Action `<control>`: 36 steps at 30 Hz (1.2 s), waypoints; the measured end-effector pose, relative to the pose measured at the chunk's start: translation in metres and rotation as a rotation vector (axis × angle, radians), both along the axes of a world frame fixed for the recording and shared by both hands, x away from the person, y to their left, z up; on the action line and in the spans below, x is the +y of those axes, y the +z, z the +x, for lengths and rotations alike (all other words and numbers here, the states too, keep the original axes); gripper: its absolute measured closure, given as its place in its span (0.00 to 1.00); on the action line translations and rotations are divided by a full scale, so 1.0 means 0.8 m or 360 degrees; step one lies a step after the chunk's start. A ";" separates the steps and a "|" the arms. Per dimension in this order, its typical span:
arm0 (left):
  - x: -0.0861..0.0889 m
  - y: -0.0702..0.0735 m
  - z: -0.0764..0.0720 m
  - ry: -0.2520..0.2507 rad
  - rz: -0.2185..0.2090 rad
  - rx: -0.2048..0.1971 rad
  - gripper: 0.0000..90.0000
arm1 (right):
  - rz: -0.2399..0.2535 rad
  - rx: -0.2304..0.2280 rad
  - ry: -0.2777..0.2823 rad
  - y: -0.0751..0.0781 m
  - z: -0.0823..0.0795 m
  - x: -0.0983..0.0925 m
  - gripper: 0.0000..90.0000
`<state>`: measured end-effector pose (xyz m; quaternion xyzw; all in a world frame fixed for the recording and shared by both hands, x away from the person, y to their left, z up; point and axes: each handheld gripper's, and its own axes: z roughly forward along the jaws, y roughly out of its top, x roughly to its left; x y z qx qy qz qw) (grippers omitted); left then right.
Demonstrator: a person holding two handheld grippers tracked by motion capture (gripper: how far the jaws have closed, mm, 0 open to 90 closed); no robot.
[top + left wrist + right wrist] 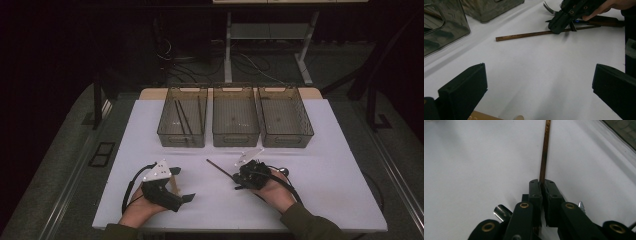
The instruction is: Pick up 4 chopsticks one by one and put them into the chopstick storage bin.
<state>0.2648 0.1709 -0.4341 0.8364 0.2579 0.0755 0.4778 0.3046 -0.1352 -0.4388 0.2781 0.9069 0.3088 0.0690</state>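
A thin brown chopstick (pixel 217 167) lies on the white table (pixel 325 170) in front of the bins. My right gripper (pixel 239 180) is shut on its near end, and in the right gripper view the pads (pixel 535 191) press the chopstick (pixel 545 152) between them, with the stick running straight away from my right gripper (pixel 542 183). The left gripper view shows the same chopstick (pixel 524 35) clamped in the right gripper (pixel 559 25). My left gripper (pixel 182 185) rests at the front left, open wide with nothing between its jaws, bare table in the gap of my left gripper (pixel 539 85).
Three clear bins stand in a row at the back: the left bin (pixel 165 131) holds a few dark sticks, beside it the middle bin (pixel 236 137) and the right bin (pixel 287 139). A fork (pixel 549 8) and a brown handle (pixel 606 21) lie by the right hand.
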 end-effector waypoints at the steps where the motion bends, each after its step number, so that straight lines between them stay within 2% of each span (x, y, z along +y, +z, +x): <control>1: 0.000 0.000 0.000 0.0002 -0.0003 0.0003 0.00 | 0.0005 0.0004 0.0000 0.000 0.001 0.000 0.95; 4: 0.001 0.000 0.000 0.0005 -0.0008 0.0004 0.00 | 0.0029 0.0032 -0.0001 0.001 0.002 0.002 0.95; 9: 0.001 0.000 0.000 0.0008 -0.0014 0.0008 0.00 | 0.0037 0.0035 0.0018 0.004 0.005 0.014 0.96; 18: 0.000 0.000 0.001 0.0003 -0.0013 0.0009 0.00 | 0.0147 0.0064 0.0017 0.008 0.018 0.027 0.96; 36: 0.002 0.001 0.001 -0.0008 -0.0021 0.0012 0.00 | 0.0258 0.0015 0.0054 0.029 0.049 0.072 0.96</control>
